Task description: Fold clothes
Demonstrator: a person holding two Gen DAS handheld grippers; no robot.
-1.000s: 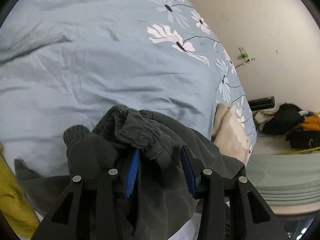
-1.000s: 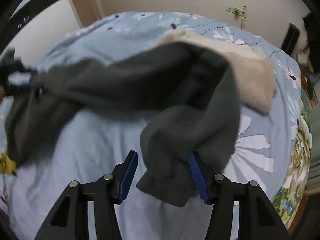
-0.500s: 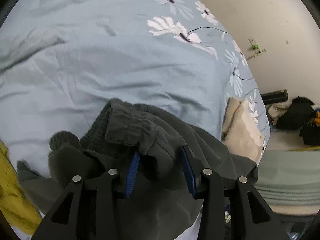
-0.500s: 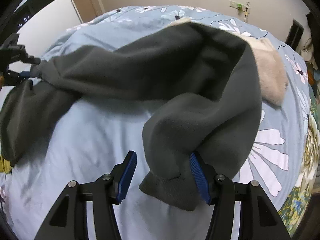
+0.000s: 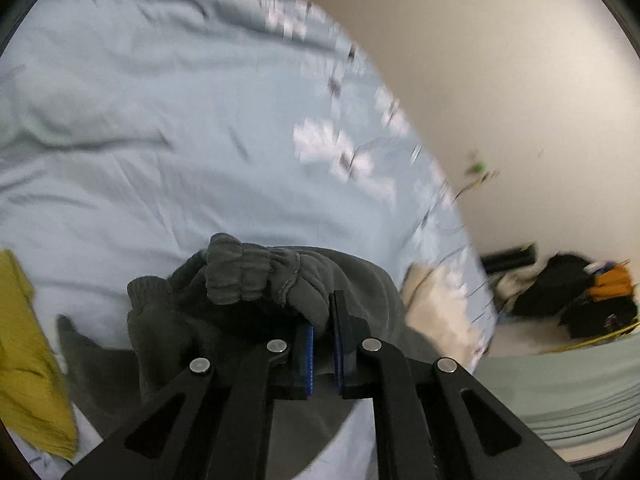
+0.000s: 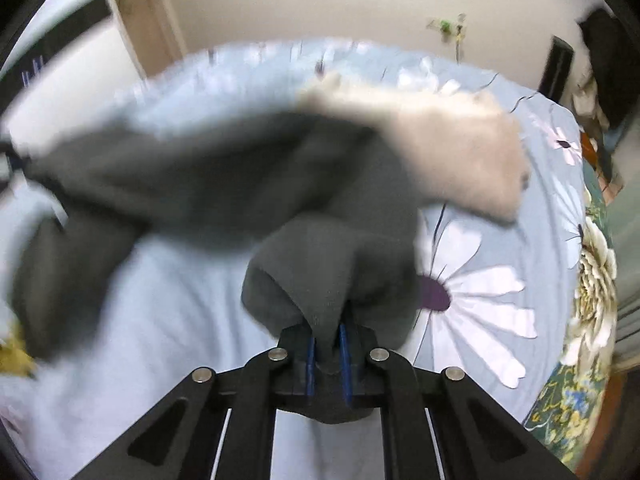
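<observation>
Dark grey fleece trousers [image 5: 256,280] hang between my two grippers over a light blue flowered bed. My left gripper [image 5: 323,320] is shut on the gathered elastic waistband end. My right gripper [image 6: 327,336] is shut on a fold of the other end of the trousers [image 6: 328,256], lifted above the bedspread. The cloth stretches away to the left in the right wrist view, blurred by motion.
A cream fleece garment [image 6: 452,148] lies on the bed behind the trousers; it also shows in the left wrist view [image 5: 436,304]. A mustard yellow garment [image 5: 24,364] lies at the left. The bedspread [image 5: 160,120] ends at a wall on the right, with dark bags [image 5: 572,300] on the floor.
Both grippers have closed from open onto the trousers. Both views have swung and are blurred by motion.
</observation>
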